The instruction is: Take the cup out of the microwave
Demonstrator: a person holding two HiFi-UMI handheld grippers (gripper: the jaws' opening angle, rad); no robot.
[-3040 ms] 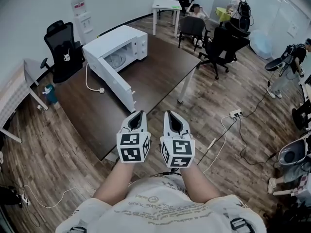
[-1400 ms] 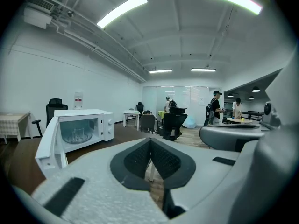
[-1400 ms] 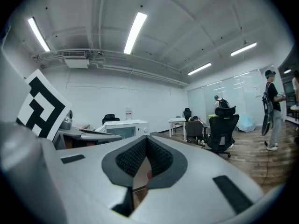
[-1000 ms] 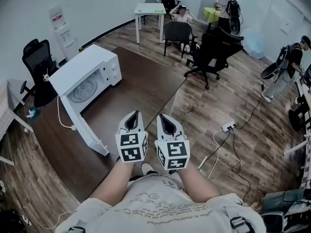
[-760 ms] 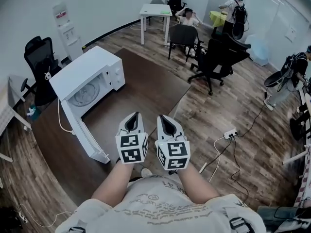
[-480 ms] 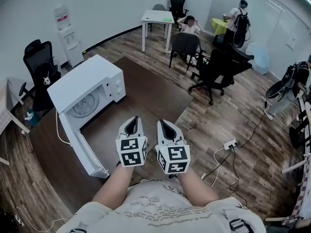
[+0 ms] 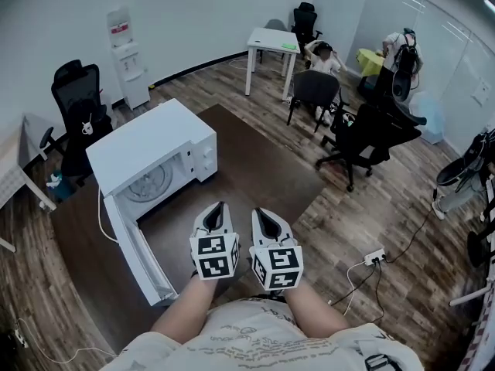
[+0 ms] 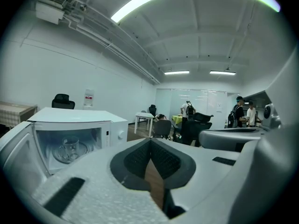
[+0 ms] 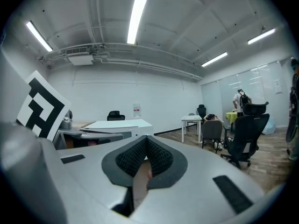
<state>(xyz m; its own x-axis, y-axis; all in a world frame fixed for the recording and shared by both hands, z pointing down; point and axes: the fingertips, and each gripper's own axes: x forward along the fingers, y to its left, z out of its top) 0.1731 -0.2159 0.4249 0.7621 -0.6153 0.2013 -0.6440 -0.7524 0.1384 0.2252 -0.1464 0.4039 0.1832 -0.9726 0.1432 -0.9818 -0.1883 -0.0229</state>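
A white microwave (image 7: pixel 155 149) stands on the dark brown table (image 7: pixel 255 168) with its door (image 7: pixel 139 257) swung wide open. In the left gripper view a clear glass cup (image 8: pixel 70 147) sits on the turntable inside the microwave (image 8: pixel 77 125). My left gripper (image 7: pixel 219 205) and right gripper (image 7: pixel 257 212) are held side by side close to my body, both shut and empty, over the table's near part. The left gripper (image 8: pixel 150 141) points past the microwave's right side. Beyond the right gripper (image 9: pixel 146 139), the microwave's top (image 9: pixel 119 124) shows at the left.
The open door juts toward me at the table's left edge, with a white cable (image 7: pixel 99 215) beside it. Black office chairs (image 7: pixel 371 134) and a small white table (image 7: pixel 272 41) stand beyond. People are at the room's far right. A water dispenser (image 7: pixel 124 56) is against the wall.
The view has swung round the table, so the microwave now sits closer and its open front faces me. Both grippers stay shut and together in front of my body.
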